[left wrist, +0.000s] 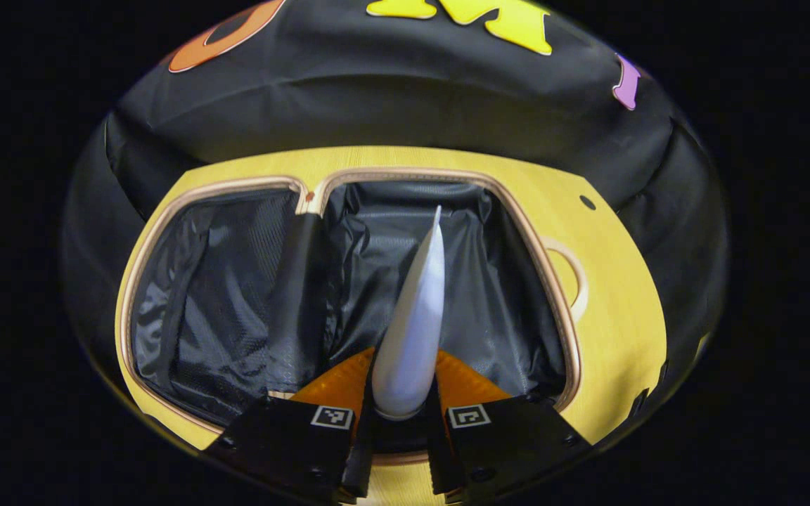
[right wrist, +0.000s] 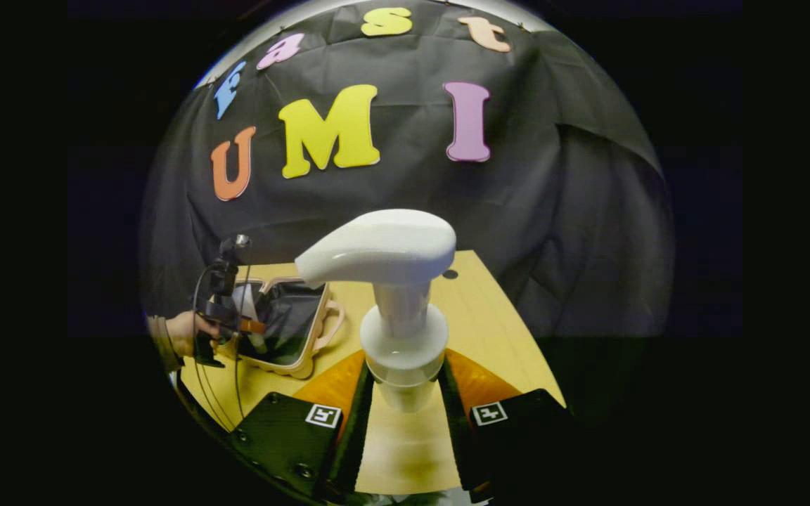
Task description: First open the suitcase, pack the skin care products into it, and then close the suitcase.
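Observation:
In the left gripper view the open suitcase point(left wrist: 553, 260) lies on the yellow table, its pink rim framing a black lining with a mesh half on the left. My left gripper point(left wrist: 403, 404) is shut on a white tube point(left wrist: 415, 330), which points out over the suitcase's right compartment. In the right gripper view my right gripper point(right wrist: 405, 407) is shut on a white pump bottle point(right wrist: 394, 281), held by its neck above the table. Farther left there, the left gripper point(right wrist: 233, 316) and a hand point(right wrist: 183, 334) hover over the suitcase point(right wrist: 310, 330).
The yellow table point(left wrist: 623, 295) extends to the right of the suitcase, with a small dark hole point(left wrist: 587, 202) near its far corner. Black cloth walls close off the back and sides. The suitcase handle point(right wrist: 335, 316) sticks out toward the table's middle.

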`<state>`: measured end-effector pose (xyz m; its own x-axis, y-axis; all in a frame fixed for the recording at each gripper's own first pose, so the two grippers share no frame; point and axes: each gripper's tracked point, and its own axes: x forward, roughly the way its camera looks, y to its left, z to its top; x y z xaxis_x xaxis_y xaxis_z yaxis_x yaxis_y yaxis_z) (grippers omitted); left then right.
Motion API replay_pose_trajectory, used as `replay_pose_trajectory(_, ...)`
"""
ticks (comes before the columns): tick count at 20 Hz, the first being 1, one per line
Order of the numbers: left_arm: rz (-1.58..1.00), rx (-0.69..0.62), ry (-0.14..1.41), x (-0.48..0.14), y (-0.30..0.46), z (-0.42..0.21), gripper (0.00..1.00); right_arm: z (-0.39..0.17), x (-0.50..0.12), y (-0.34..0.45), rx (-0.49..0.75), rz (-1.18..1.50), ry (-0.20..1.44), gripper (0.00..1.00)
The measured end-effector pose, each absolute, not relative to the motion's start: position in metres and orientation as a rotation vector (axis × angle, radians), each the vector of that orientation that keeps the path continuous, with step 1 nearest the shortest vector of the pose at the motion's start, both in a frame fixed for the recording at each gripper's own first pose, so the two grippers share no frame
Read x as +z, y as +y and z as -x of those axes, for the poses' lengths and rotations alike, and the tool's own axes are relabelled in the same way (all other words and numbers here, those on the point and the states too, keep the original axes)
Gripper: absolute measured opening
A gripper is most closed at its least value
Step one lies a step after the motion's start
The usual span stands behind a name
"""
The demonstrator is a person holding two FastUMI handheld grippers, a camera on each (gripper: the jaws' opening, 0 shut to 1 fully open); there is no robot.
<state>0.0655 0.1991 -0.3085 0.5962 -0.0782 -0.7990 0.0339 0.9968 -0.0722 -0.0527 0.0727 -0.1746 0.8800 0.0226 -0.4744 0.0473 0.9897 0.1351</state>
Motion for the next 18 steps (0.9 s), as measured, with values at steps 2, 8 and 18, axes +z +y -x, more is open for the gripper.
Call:
replay_pose_trajectory(2,0.055,-0.058,0.941,-0.311,0.200,-0.070,0.35,0.059,-0.180,0.072,-0.018,-0.136,0.512,0.50)
replay_pose_trajectory(8,0.007,-0.067,0.956,-0.323,0.199,-0.098,0.41,0.057,-0.175,0.078,-0.009,-0.119,0.519,0.52)
replay_pose_trajectory(18,0.128,-0.053,0.963,-0.336,0.195,-0.092,0.57,0.031,-0.158,0.130,0.111,-0.052,0.502,0.50)
